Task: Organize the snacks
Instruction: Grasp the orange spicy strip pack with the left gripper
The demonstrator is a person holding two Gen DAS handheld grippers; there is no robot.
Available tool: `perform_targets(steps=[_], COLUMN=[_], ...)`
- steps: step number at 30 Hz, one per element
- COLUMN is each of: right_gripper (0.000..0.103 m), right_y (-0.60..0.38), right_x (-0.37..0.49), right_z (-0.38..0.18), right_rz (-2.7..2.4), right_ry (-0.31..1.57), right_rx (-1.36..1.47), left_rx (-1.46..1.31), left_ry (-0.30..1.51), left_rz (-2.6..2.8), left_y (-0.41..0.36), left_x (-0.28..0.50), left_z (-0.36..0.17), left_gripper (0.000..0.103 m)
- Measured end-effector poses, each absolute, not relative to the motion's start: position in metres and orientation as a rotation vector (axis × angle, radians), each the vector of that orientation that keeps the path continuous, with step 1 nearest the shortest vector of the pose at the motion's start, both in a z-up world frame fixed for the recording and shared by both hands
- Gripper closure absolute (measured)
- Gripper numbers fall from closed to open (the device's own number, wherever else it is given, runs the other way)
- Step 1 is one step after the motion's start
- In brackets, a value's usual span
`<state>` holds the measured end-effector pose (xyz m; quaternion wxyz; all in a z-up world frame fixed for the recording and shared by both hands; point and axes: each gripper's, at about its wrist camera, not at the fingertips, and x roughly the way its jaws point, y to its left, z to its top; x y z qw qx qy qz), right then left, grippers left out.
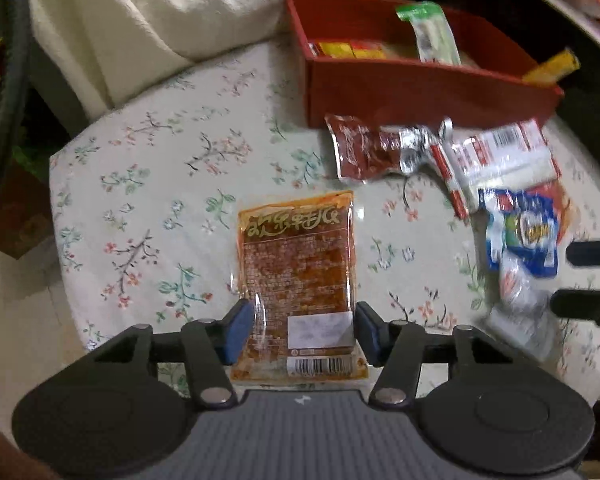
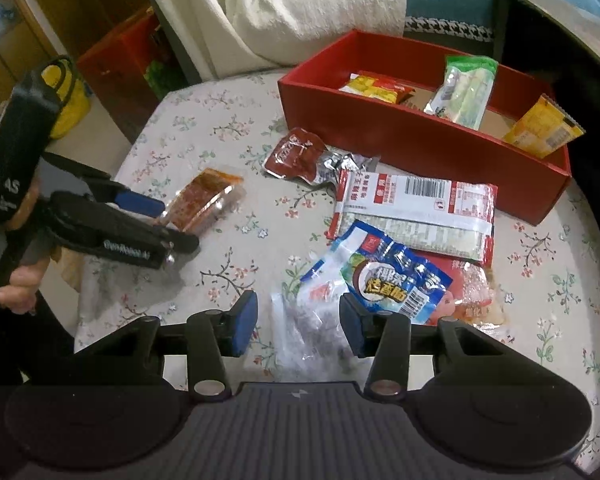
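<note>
An orange spicy snack packet (image 1: 298,276) lies flat on the floral table; my left gripper (image 1: 304,330) is open with its blue pads on either side of the packet's near end. In the right wrist view the same packet (image 2: 204,202) lies by the left gripper (image 2: 152,220). My right gripper (image 2: 298,322) is open above a clear bag (image 2: 312,328), beside a blue snack pack (image 2: 384,276). A red box (image 2: 400,140) at the back holds a green-white pack (image 2: 464,92) and yellow packets (image 2: 546,128).
A dark red pouch (image 2: 296,154) and a red-white barcode pack (image 2: 416,208) lie between the box and the blue pack. A white cloth (image 2: 292,4) hangs behind the table. The round table edge (image 2: 112,172) drops off at the left.
</note>
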<state>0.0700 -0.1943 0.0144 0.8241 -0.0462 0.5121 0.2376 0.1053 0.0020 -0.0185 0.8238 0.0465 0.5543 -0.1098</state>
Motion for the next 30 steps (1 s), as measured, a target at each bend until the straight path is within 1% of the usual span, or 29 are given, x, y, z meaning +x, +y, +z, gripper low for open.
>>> perform_targets(steps=[3, 7, 8, 9, 12, 14, 16, 17, 18, 19, 22, 26, 30], right_gripper=[0.051, 0.050, 0.049, 0.045, 0.038, 0.034, 0.034, 0.031, 0.029, 0.028, 0.029, 0.035, 0.042], right_y=[-0.191, -0.191, -0.191, -0.190, -0.187, -0.186, -0.185, -0.184, -0.182, -0.179, -0.172, -0.167, -0.164], right_x=[0.071, 0.072, 0.072, 0.071, 0.070, 0.071, 0.072, 0.073, 0.072, 0.070, 0.067, 0.063, 0.061], right_z=[0.013, 0.002, -0.001, -0.004, -0.013, -0.020, -0.030, -0.036, -0.040, -0.040, -0.040, -0.039, -0.036], right_rz=[0.512, 0.515, 0.516, 0.523, 0.519, 0.503, 0.501, 0.497, 0.500, 0.507, 0.493, 0.486, 0.494], right_ry=[1.093, 1.135, 1.146, 1.160, 1.182, 1.191, 1.220, 1.235, 1.229, 1.216, 1.205, 1.197, 1.195], right_rx=[-0.106, -0.118, -0.124, -0.133, -0.174, -0.208, -0.233, -0.241, -0.259, -0.280, -0.318, -0.373, -0.388], left_rx=[0.105, 0.145, 0.144, 0.148, 0.183, 0.204, 0.232, 0.230, 0.227, 0.220, 0.181, 0.148, 0.128], left_ry=[1.180, 1.199, 1.211, 1.212, 1.191, 1.192, 1.190, 1.189, 1.189, 1.192, 1.182, 1.195, 1.207], left_rz=[-0.231, -0.195, -0.196, -0.197, -0.181, -0.166, -0.144, -0.146, -0.143, -0.140, -0.093, -0.092, -0.104], left_y=[0.002, 0.000, 0.000, -0.001, -0.004, -0.006, -0.006, -0.005, -0.004, -0.002, 0.011, 0.020, 0.019], left_x=[0.103, 0.106, 0.108, 0.109, 0.109, 0.110, 0.111, 0.112, 0.113, 0.114, 0.115, 0.118, 0.126], left_z=[-0.017, -0.025, -0.029, -0.031, -0.031, -0.034, -0.038, -0.039, -0.039, -0.039, -0.036, -0.041, -0.041], left_gripper=[0.056, 0.053, 0.049, 0.047, 0.045, 0.039, 0.035, 0.031, 0.030, 0.026, 0.029, 0.028, 0.030])
